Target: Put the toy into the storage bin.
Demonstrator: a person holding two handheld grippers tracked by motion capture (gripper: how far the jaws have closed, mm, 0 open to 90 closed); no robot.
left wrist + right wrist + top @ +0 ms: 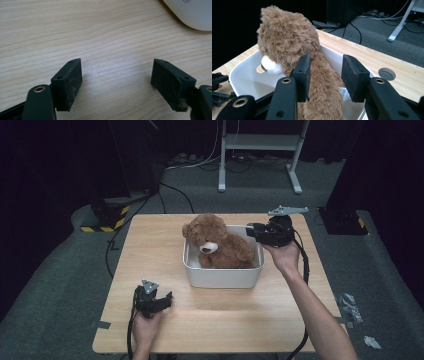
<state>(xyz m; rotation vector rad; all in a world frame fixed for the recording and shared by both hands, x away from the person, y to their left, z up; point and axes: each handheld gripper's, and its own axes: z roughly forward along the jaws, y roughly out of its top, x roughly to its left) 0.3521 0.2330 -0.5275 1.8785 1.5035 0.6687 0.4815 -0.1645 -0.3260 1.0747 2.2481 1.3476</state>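
Brown plush teddy bear [217, 243] sits upright in the white rounded plastic tub [222, 276], which stands near the middle of the light wooden desk [150, 250], a little toward its far edge. At the tub's far right corner the right gripper [251, 230] is held level and points at the bear's back; seen from its own camera, the two black pads [303, 75] stand apart, parted with the bear's back between them but not pressed on the fur. By the near left corner of the desk the left gripper [165, 299] rests with its jaws wide open over bare wood, well apart from the tub.
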